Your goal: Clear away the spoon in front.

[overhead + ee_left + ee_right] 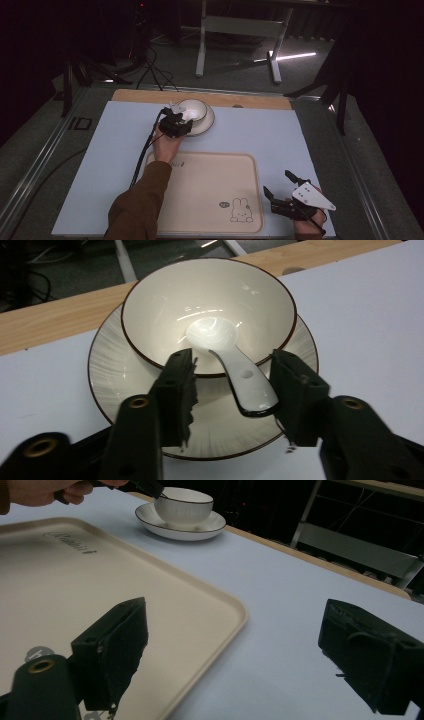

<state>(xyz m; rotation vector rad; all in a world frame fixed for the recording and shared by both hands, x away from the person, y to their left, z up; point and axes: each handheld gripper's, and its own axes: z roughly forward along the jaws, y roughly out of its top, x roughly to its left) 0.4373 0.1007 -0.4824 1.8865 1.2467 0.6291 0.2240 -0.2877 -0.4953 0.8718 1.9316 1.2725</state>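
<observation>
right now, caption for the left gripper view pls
Left gripper fingers straddle white spoon handle leaning from bowl on plate.

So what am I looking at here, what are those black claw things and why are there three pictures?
A person holds a hand-worked gripper in each hand. One picture is taken from above the table; each of the other two comes from a camera riding on a gripper, looking along its black fingers.

On the pale blue mat lie a cream tray with a rabbit drawing, and a white bowl on a saucer, with a white spoon resting in the bowl.

The left gripper has its fingers either side of the spoon's handle, not plainly pressing it. The right gripper waits open beside the tray, holding nothing.
</observation>
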